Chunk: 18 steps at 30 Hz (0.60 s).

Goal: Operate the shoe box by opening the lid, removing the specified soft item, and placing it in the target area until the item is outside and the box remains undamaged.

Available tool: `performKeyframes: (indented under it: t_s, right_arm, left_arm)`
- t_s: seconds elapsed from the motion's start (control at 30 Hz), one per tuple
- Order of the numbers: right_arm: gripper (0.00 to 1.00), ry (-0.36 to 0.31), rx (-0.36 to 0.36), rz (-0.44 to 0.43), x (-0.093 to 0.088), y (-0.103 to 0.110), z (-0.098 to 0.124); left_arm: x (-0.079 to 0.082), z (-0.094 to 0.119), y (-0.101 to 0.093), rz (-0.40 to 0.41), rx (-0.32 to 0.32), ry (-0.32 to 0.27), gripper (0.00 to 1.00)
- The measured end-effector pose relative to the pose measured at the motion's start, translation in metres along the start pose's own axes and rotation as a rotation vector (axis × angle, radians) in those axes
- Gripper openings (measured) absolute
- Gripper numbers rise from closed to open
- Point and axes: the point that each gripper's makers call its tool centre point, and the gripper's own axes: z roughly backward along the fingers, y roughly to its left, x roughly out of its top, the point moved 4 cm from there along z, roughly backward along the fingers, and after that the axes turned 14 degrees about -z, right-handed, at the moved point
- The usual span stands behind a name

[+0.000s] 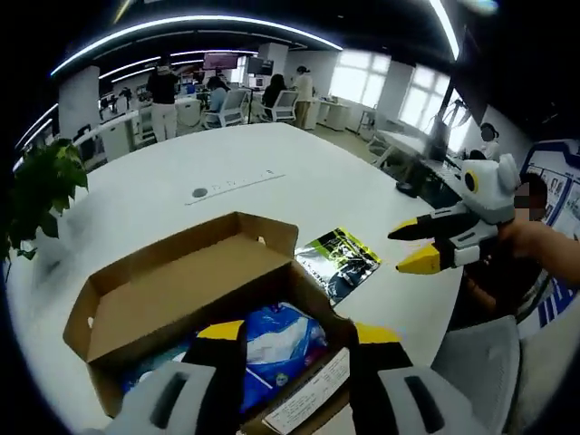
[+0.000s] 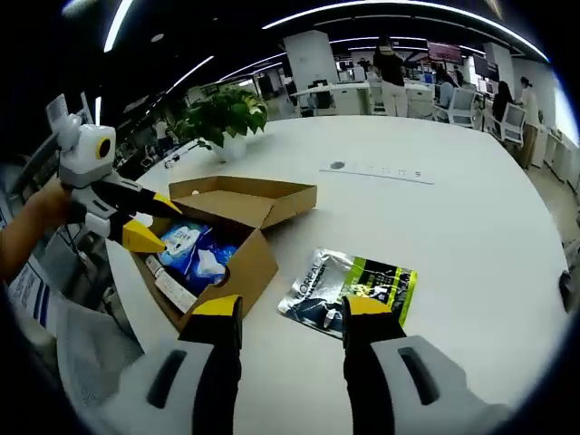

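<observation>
The brown cardboard shoe box (image 1: 172,290) lies open on the white table, its lid folded back. Inside it sits a blue and white soft pack (image 1: 276,333). My left gripper (image 1: 299,333) hangs open over the box's near wall, nothing between its jaws. A silver, green and black packet (image 1: 337,261) lies flat on the table right of the box. In the right gripper view that packet (image 2: 349,288) sits just beyond my open, empty right gripper (image 2: 292,308), with the box (image 2: 245,204) and blue pack (image 2: 195,252) to its left. The left gripper (image 2: 154,220) shows over the box.
A potted plant (image 2: 222,113) stands behind the box near the table edge. A round cable cover and strip (image 1: 201,192) are set in the table (image 1: 272,154). My right gripper (image 1: 415,245) hovers off the table's right edge. People and office chairs (image 1: 227,104) are far behind.
</observation>
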Motion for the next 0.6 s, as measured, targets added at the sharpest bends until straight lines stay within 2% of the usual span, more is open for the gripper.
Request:
performKeyframes:
  t_s: [0.27, 0.43, 0.6]
  right_arm:
    - [0.44, 0.018, 0.055, 0.029, 0.001, 0.025, -0.010]
    - [0.46, 0.030, 0.101, 0.055, 0.002, 0.045, -0.021]
    - [0.46, 0.043, 0.114, 0.096, 0.002, 0.058, -0.032]
  left_arm:
    - [-0.020, 0.024, 0.014, 0.030, 0.054, -0.009, 0.51]
    - [-0.040, 0.042, 0.026, 0.063, 0.097, -0.013, 0.52]
    - [-0.053, 0.053, 0.035, 0.065, 0.147, -0.005, 0.52]
